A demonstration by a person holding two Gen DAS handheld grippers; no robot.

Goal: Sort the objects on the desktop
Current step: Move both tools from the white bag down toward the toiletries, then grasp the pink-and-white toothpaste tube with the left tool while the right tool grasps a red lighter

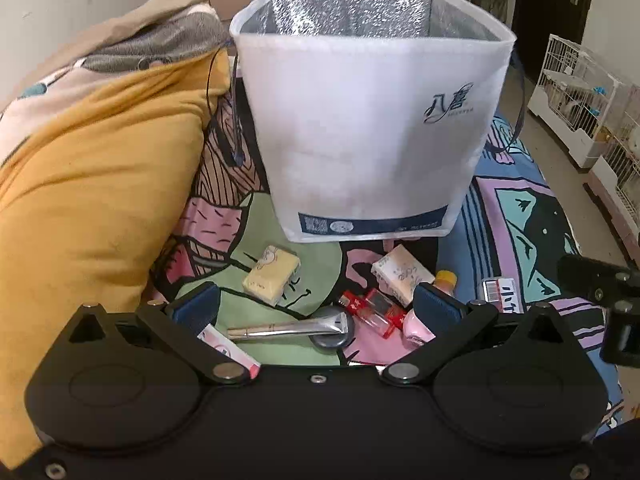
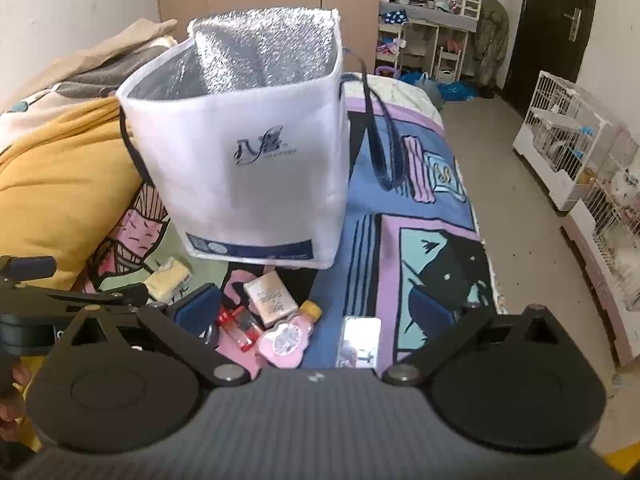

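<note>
A white insulated tote bag with a silver foil lining (image 1: 368, 132) stands open and upright on a cartoon-patterned bedspread (image 1: 516, 216). Its front carries a dark blue calligraphic logo, two Chinese characters that look like 八喜, with smaller print beneath too fine to read. A navy band along the bag's bottom edge holds a QR-like square and small white text, also illegible.

All the small items lie just in front of the bag. Nearest its base are a pale yellow tissue pack printed with a small cartoon figure (image 1: 271, 275) and a cream carton with handwritten-style lettering (image 1: 401, 274) that I cannot make out. In front of those lie a clear bottle with a red label (image 1: 372, 312), a pink bear-shaped bottle with an orange cap (image 2: 286, 334), a silver squeeze tube (image 1: 288, 327) resting across a round grey disc (image 1: 334, 330), and a pink-and-white box (image 1: 228, 346). A glossy packet with a barcode (image 1: 502, 294) lies to the bag's front right.

A mustard-yellow pillow (image 1: 92, 208) lies left of the bag.

The left gripper (image 1: 316, 306) hovers low over the items before the bag, fingers spread wide, holding nothing. The right gripper (image 2: 320, 308) is level beside it, likewise spread and empty.
</note>
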